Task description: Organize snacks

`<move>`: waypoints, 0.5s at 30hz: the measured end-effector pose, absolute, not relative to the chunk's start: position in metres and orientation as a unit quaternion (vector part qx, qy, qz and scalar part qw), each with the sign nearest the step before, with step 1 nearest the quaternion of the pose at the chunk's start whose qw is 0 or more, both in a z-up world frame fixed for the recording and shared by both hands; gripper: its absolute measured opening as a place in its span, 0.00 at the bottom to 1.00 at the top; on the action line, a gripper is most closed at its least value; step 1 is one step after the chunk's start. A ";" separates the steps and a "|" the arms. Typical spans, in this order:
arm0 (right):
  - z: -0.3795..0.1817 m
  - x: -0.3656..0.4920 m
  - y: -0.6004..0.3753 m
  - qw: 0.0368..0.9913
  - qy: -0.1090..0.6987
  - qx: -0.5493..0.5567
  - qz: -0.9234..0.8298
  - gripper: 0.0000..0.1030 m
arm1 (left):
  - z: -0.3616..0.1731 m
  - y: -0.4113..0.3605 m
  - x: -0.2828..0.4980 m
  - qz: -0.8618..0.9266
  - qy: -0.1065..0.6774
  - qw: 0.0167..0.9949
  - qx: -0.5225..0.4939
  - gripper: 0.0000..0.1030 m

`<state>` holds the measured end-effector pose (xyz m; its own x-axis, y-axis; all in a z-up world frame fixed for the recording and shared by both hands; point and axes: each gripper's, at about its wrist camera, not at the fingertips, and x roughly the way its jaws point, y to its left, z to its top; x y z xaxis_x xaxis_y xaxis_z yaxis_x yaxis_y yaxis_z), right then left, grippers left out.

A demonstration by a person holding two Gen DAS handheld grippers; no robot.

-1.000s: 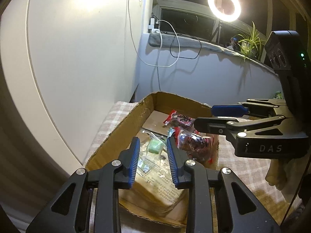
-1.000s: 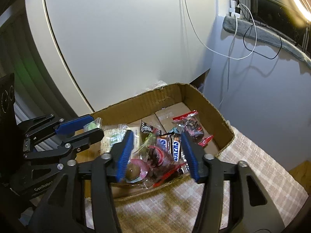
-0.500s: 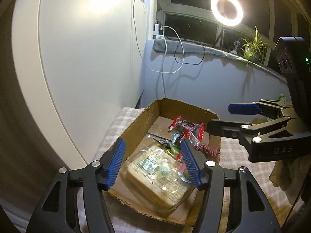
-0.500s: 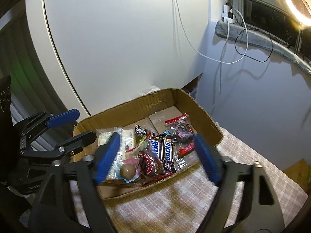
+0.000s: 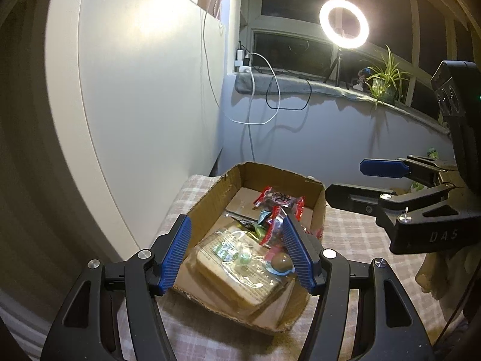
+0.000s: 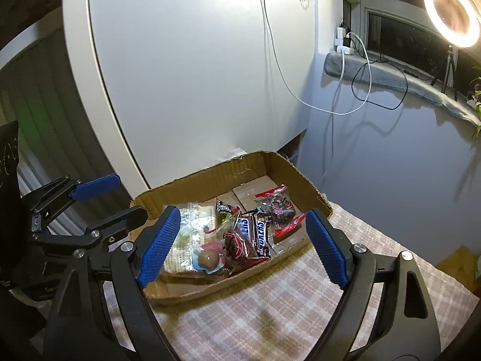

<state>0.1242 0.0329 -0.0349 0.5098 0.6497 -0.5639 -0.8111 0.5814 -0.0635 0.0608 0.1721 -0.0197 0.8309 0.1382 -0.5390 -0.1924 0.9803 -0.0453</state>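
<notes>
On the checked pink-and-white tablecloth (image 6: 270, 310) stands a shallow brown cardboard box (image 6: 210, 180) holding the snacks: a clear-wrapped flat biscuit pack (image 5: 237, 267), a round brown chocolate ball (image 6: 209, 258), dark Snickers bars (image 6: 255, 231) and a red-edged clear candy packet (image 6: 278, 203). Left gripper (image 5: 236, 251) and right gripper (image 6: 243, 246) both hang above the box, jaws spread wide, grasping nothing.

Surface (image 6: 315, 307): covered by a pink-and-cream checked cloth. Directly on it: one open, shallow cardboard box (image 6: 210, 177) holding wrapped snacks, set toward the far edge by the white cabinet; a pale crumpled cloth (image 5: 445, 273) at the right edge.
</notes>
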 end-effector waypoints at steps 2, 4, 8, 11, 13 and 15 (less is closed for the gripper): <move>-0.034 0.120 0.030 0.856 0.244 -0.161 0.427 0.90 | -0.017 0.168 0.057 0.088 0.274 0.957 -0.046 0.63; -0.033 0.115 0.025 0.858 0.240 -0.157 0.425 0.90 | -0.015 0.164 0.053 0.088 0.272 0.957 -0.045 0.65; -0.033 0.107 0.015 0.864 0.235 -0.150 0.420 0.90 | -0.011 0.158 0.045 0.091 0.269 0.958 -0.047 0.67; -0.033 0.102 0.007 0.868 0.232 -0.145 0.414 0.90 | -0.010 0.153 0.038 0.096 0.266 0.958 -0.046 0.72; -0.034 0.099 0.002 0.873 0.231 -0.141 0.407 0.90 | -0.009 0.150 0.034 0.101 0.265 0.958 -0.044 0.72; -0.036 0.095 -0.007 0.877 0.229 -0.139 0.398 0.90 | -0.009 0.147 0.029 0.108 0.263 0.958 -0.042 0.72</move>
<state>0.0945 -0.0073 -0.0359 0.5782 0.6353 -0.5120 -0.7623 0.6443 -0.0614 0.0286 0.1469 -0.0090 0.8378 0.1851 -0.5137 -0.2299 0.9729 -0.0243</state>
